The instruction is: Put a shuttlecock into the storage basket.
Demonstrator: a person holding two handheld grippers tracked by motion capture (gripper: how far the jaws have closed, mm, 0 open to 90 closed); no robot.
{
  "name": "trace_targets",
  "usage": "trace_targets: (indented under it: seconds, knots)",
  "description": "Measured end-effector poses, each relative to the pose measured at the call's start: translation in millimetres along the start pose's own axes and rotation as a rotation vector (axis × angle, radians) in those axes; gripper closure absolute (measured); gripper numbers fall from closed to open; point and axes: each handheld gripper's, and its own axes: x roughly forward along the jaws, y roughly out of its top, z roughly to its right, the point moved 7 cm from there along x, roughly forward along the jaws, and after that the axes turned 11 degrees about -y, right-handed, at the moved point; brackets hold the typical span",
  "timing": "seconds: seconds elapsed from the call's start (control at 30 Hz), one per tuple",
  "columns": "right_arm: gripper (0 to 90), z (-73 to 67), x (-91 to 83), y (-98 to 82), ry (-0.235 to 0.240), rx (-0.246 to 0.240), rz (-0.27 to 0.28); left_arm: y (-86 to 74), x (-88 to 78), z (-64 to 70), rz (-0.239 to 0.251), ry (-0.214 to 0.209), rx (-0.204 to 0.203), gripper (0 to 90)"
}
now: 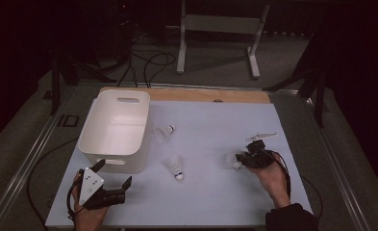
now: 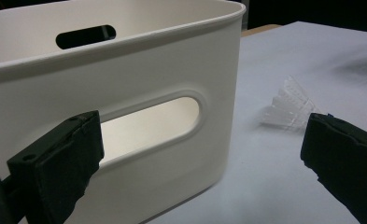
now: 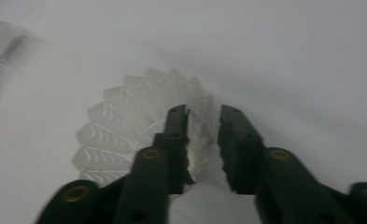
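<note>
A white plastic shuttlecock [image 1: 233, 160] lies on the pale table at the right, and my right gripper [image 1: 243, 160] is at it. In the right gripper view the jaws [image 3: 203, 116] stand narrow with one side of the shuttlecock's skirt [image 3: 120, 121] pinched between them. My left gripper [image 1: 113, 173] rests near the front left, open, with nothing between its fingers. In the left gripper view its wide-apart jaws [image 2: 202, 135] frame the near corner of the white bin [image 2: 148, 60].
The white bin [image 1: 143, 139] with cut-out handles stands at the left. Two more shuttlecocks lie on the table, one beside the bin [image 1: 165, 132] and one at mid-table [image 1: 175, 166]; one shuttlecock [image 2: 288, 105] lies just right of the bin's corner. A wooden strip [image 1: 201, 95] edges the far side.
</note>
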Motion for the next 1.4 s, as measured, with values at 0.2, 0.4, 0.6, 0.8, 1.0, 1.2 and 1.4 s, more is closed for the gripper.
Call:
trace_targets:
  seconds: [0.2, 0.4, 0.6, 0.8, 1.0, 1.2, 1.4]
  knots:
    - [87.9, -0.6, -2.4, 1.5, 0.013, -0.002, 0.020, -0.1, 0.1, 0.0, -0.001, 0.001, 0.001, 0.0]
    - [89.3, -0.2, -3.6, 2.9, 0.001, -0.007, 0.035, -0.1, 0.1, 0.1, -0.001, 0.001, 0.002, 0.0]
    - [89.3, 1.9, -6.0, 5.8, -0.012, 0.013, 0.063, -0.2, 0.3, 0.1, -0.002, 0.001, 0.002, 0.0]
    - [89.3, 3.8, -9.4, 8.8, -0.029, 0.031, 0.095, -0.1, 0.2, 0.0, -0.002, 0.002, 0.003, 0.0]
    - [89.4, 7.0, -12.6, 11.6, -0.050, 0.051, 0.128, -0.2, 0.4, 0.1, -0.003, 0.002, 0.004, 0.0]
    - [89.5, 6.9, -15.6, 14.7, -0.025, 0.084, 0.159, -0.3, 0.6, 0.3, -0.005, 0.002, 0.006, 0.0]
    - [89.5, 5.9, -18.2, 18.6, -0.018, 0.099, 0.188, -0.4, 0.7, 0.3, -0.007, 0.002, 0.007, 0.0]
